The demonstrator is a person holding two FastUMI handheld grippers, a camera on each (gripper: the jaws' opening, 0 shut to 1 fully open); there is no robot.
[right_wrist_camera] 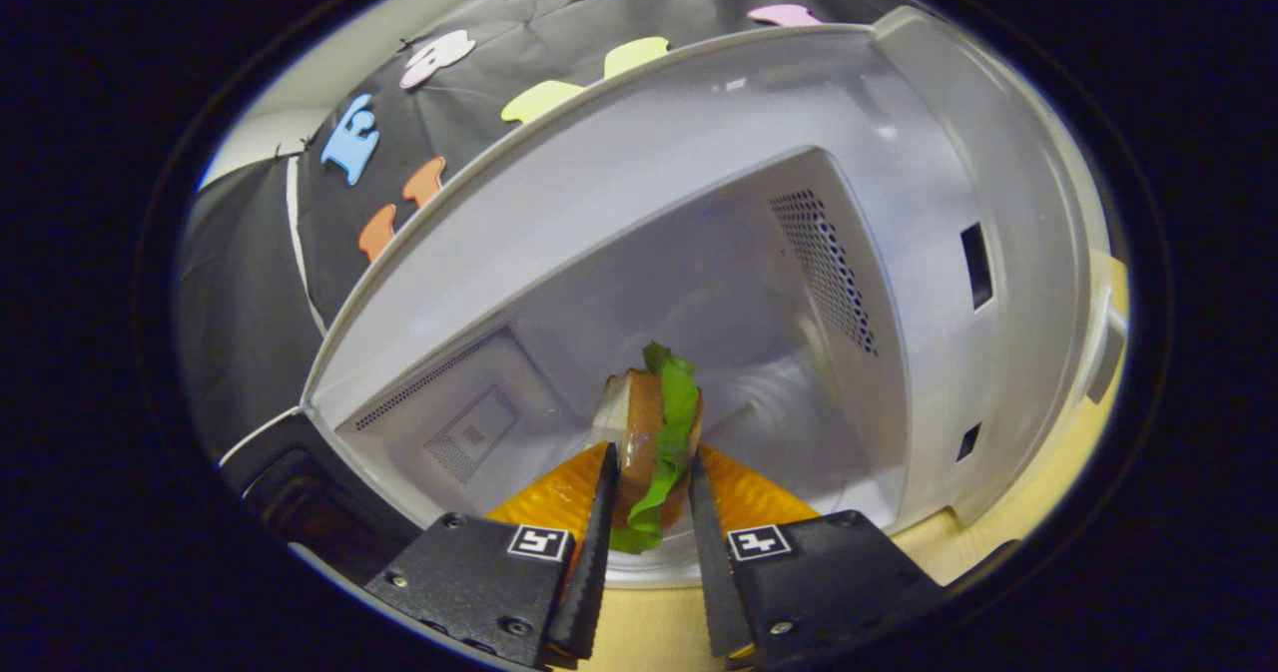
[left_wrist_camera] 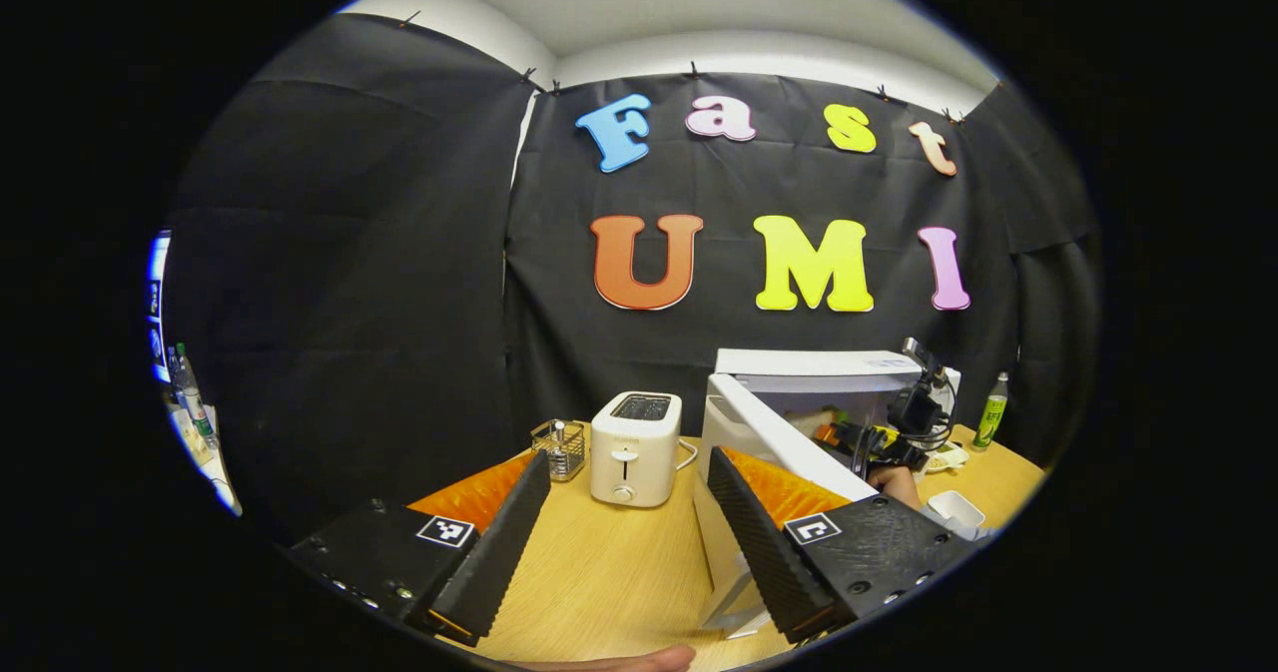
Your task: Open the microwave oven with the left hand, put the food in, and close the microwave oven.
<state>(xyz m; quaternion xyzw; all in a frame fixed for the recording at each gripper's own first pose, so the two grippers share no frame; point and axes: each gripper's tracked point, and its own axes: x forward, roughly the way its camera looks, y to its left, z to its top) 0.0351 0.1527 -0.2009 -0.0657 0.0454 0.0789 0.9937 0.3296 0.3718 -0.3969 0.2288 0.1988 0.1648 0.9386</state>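
The right gripper (right_wrist_camera: 647, 512) pinches the sandwich (right_wrist_camera: 654, 447) on edge between both fingers, holding it inside the open microwave (right_wrist_camera: 759, 203) cavity. The left gripper (left_wrist_camera: 627, 542) hangs above the wooden table (left_wrist_camera: 619, 572) — fingers spread wide, nothing between them — beside the microwave door (left_wrist_camera: 769, 442), with a white toaster (left_wrist_camera: 635, 447) ahead.
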